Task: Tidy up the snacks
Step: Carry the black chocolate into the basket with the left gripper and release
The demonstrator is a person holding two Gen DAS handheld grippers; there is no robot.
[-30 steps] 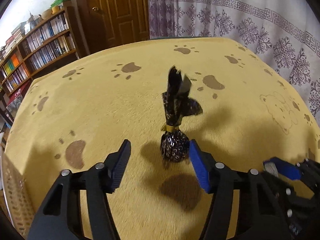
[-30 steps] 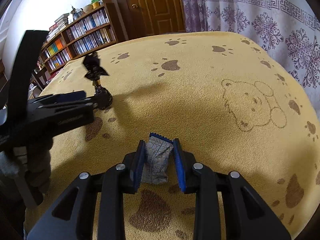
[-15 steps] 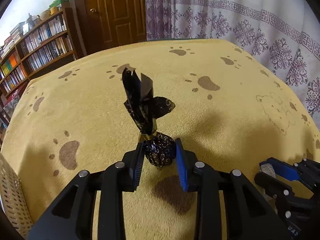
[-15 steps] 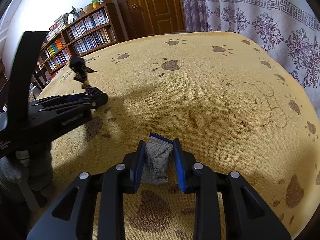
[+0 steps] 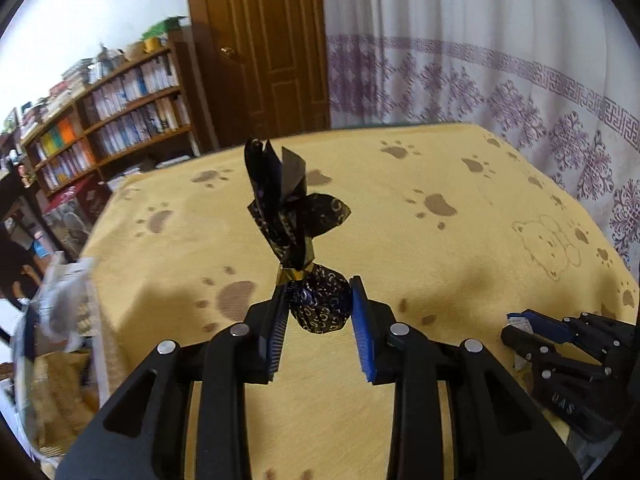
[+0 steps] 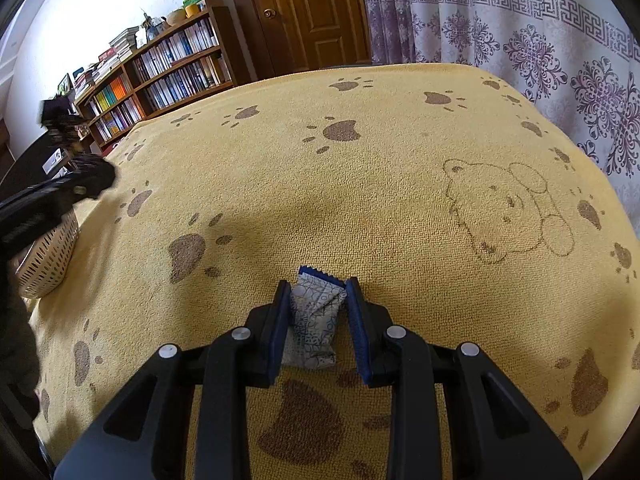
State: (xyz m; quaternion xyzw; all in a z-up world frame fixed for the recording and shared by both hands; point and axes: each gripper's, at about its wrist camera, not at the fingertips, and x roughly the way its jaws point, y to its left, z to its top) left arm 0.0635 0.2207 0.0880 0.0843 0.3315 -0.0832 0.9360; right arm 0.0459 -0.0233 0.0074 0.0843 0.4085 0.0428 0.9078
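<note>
Basket (image 6: 50, 256) hugs blanket (image 6: 380, 168) edge (wide bare middle)

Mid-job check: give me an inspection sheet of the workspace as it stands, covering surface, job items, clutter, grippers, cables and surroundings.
Surface: yellow paw-print cloth with a bear outline covers the table.
Job's things: dark foil-wrapped chocolate with a twisted top, held clear of the cloth; white-and-blue candy packet lying on the cloth; woven basket at the table's left edge.
Clutter: nothing seen on the cloth; blurred plastic wrapping at the left edge of the left wrist view.
Grippers: left gripper shut on the chocolate; right gripper shut on the packet.
Cables: nothing seen.
Surroundings: bookshelf, wooden door, patterned curtain.
</note>
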